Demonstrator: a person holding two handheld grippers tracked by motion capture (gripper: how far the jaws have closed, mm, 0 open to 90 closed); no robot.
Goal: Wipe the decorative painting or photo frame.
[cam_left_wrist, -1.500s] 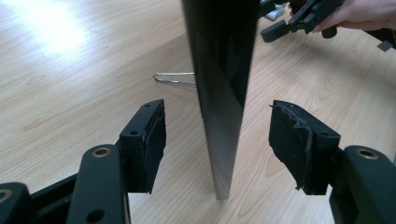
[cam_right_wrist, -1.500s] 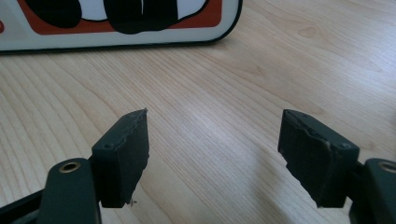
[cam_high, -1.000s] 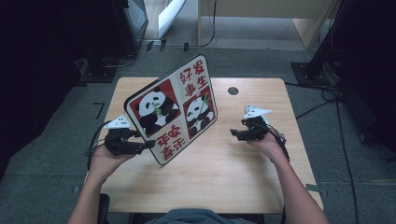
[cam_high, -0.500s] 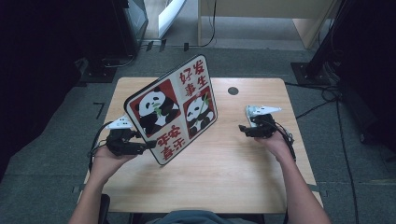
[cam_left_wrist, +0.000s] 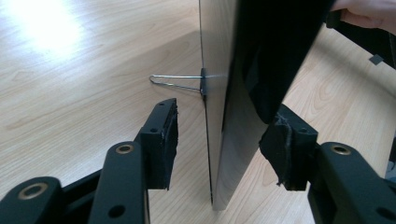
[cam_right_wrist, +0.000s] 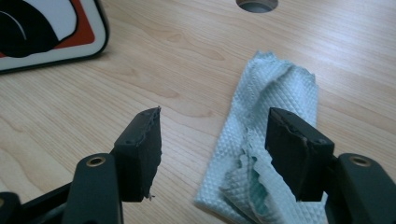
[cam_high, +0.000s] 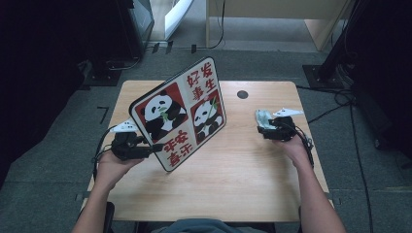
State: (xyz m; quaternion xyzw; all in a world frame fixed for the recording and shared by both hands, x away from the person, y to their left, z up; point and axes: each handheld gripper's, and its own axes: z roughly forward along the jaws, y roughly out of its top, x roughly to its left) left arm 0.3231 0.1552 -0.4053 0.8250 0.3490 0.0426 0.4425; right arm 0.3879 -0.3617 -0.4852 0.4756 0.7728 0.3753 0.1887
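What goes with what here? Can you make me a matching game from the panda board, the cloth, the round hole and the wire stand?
Things:
1. panda board
2. cloth
3. round hole
4. wire stand

Descriptions:
A. pale green, crumpled, lying flat
B. thin metal, sticking out behind the board
C. upright on edge, between the left tool's jaws
D. dark, in the tabletop's far side

Pairs: 1-C, 2-A, 3-D, 4-B

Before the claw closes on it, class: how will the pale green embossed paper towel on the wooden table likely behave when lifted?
The pale green embossed paper towel lies crumpled and folded, so it probably droops limply. It looks thin, likely very light. Its frayed edge suggests it tears easily.
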